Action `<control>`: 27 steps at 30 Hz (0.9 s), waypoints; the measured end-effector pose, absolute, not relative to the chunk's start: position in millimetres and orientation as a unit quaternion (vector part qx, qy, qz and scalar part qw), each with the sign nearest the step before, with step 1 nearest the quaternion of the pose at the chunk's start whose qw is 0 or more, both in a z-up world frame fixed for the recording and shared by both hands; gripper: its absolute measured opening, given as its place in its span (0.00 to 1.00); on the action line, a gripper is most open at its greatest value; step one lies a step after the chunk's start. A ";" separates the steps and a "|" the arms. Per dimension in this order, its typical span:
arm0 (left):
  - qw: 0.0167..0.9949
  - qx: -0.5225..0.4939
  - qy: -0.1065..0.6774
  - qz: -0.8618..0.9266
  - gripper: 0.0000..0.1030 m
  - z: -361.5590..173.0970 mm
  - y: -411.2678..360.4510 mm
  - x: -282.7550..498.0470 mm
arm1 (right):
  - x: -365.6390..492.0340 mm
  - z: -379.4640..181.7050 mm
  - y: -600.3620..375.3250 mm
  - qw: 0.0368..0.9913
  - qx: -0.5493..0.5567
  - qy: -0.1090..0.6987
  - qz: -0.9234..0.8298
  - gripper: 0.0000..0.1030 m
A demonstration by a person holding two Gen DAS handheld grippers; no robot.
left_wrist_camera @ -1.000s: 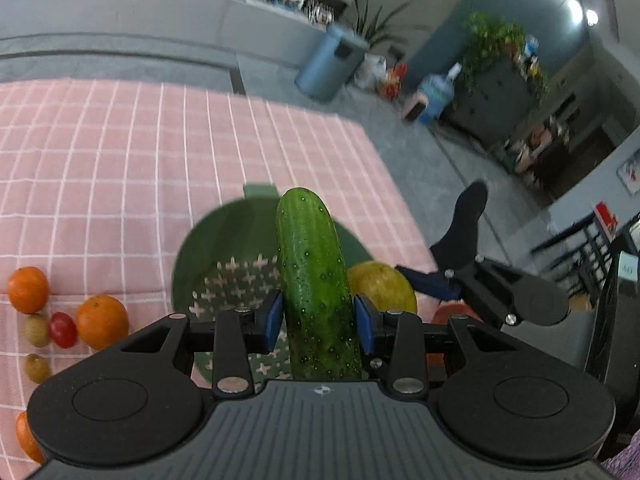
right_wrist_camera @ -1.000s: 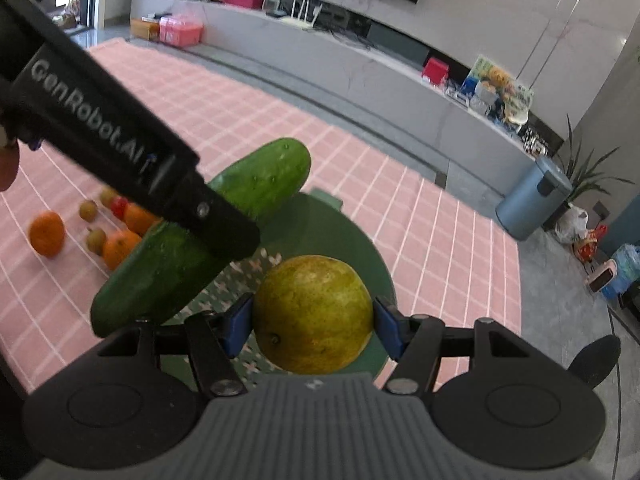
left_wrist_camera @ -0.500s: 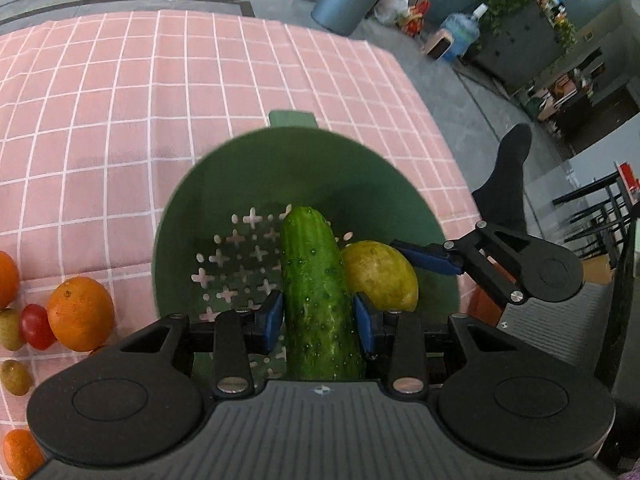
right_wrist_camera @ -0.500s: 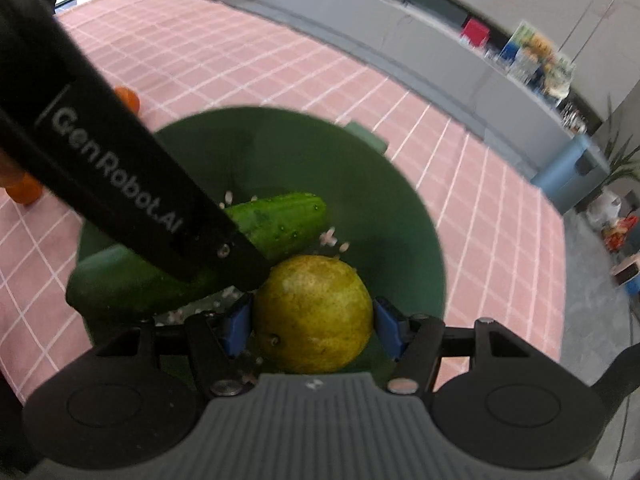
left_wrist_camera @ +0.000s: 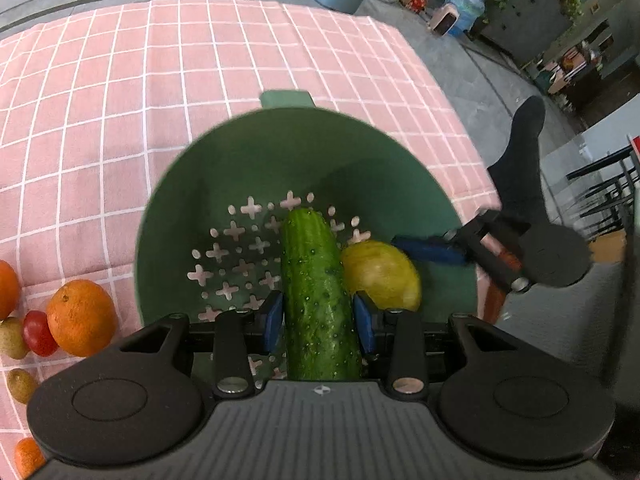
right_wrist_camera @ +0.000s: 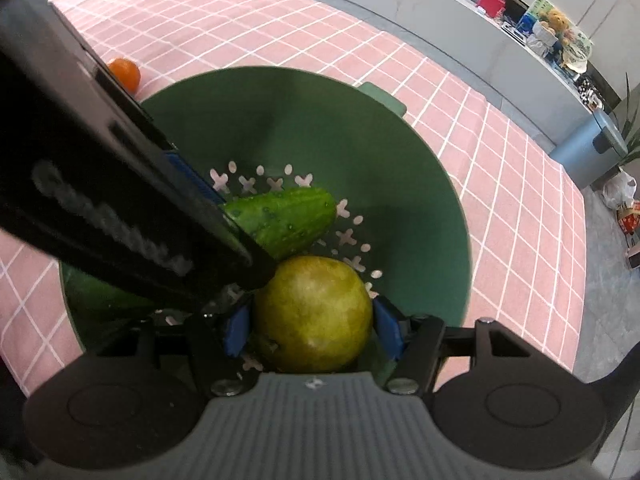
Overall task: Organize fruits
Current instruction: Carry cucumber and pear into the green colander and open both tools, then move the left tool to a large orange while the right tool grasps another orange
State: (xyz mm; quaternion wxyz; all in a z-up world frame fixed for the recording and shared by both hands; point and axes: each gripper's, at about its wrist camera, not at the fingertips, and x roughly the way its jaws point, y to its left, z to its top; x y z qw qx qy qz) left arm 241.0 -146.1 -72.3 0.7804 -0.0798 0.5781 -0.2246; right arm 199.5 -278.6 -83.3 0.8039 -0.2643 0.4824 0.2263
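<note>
Your left gripper point(left_wrist_camera: 318, 322) has its blue pads point(left_wrist_camera: 271, 320) pressed narrow against both sides of the cucumber point(left_wrist_camera: 316, 284), which runs lengthwise between them with its rounded tip reaching out over the cross-shaped holes in the floor of the green colander point(left_wrist_camera: 224, 168). Your right gripper point(right_wrist_camera: 314, 326) has the yellow-green round fruit point(right_wrist_camera: 314, 314) between its pads point(right_wrist_camera: 236, 328), and its jaws are opening; in the right wrist view the far pad stands just off the fruit's skin, while the near pad is too close to the fruit to tell whether they touch. Both items sit low inside the colander, side by side, the round fruit just beside the cucumber and apparently touching it in the left wrist view, where one blue pad of the right gripper shows past the fruit on the right. In the right wrist view the black body of your left gripper crosses the picture on the left and hides most of the cucumber, leaving only its tip end showing. The colander stands on a pink checked cloth point(left_wrist_camera: 120, 100), its small tab handle point(left_wrist_camera: 286, 98) on the far rim. Outside the colander, on the cloth to the left, an orange point(left_wrist_camera: 82, 318) lies with a red cherry tomato point(left_wrist_camera: 38, 334) touching it, a few small olive-coloured fruits point(left_wrist_camera: 22, 384) nearby, and more oranges at the picture's edge. A dark sock-clad foot point(left_wrist_camera: 520, 152) rests on the grey floor beyond the cloth's right edge.
</note>
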 end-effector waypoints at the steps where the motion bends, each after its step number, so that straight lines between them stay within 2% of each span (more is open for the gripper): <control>1: 0.780 -0.073 0.579 -0.223 0.42 -73.2 -150.3 241.7 | 199.1 -80.4 -277.9 0.806 -0.267 0.479 0.224 0.65; 3: 0.786 -0.066 0.574 -0.220 0.43 -72.1 -152.0 239.4 | 198.2 -75.4 -279.1 0.806 -0.267 0.479 0.222 0.69; 5: 0.785 -0.074 0.573 -0.222 0.47 -72.1 -151.9 240.3 | 197.4 -70.7 -279.8 0.808 -0.265 0.478 0.220 0.69; 7: 0.784 -0.084 0.571 -0.227 0.56 -68.8 -150.8 240.4 | 196.1 -66.5 -281.0 0.809 -0.268 0.478 0.215 0.70; 9: 0.787 -0.089 0.566 -0.230 0.57 -63.1 -148.0 238.2 | 194.2 -62.0 -282.6 0.811 -0.270 0.473 0.211 0.70; 14: 0.802 -0.093 0.544 -0.229 0.59 -42.4 -140.7 227.4 | 186.0 -46.3 -287.5 0.825 -0.272 0.457 0.192 0.78; 22: 0.834 -0.069 0.502 -0.218 0.59 -8.2 -122.8 199.6 | 159.3 -12.3 -278.7 0.856 -0.258 0.418 0.159 0.80; 27: 0.856 -0.062 0.470 -0.205 0.59 11.9 -100.4 179.9 | 138.8 8.3 -267.5 0.882 -0.210 0.389 0.163 0.81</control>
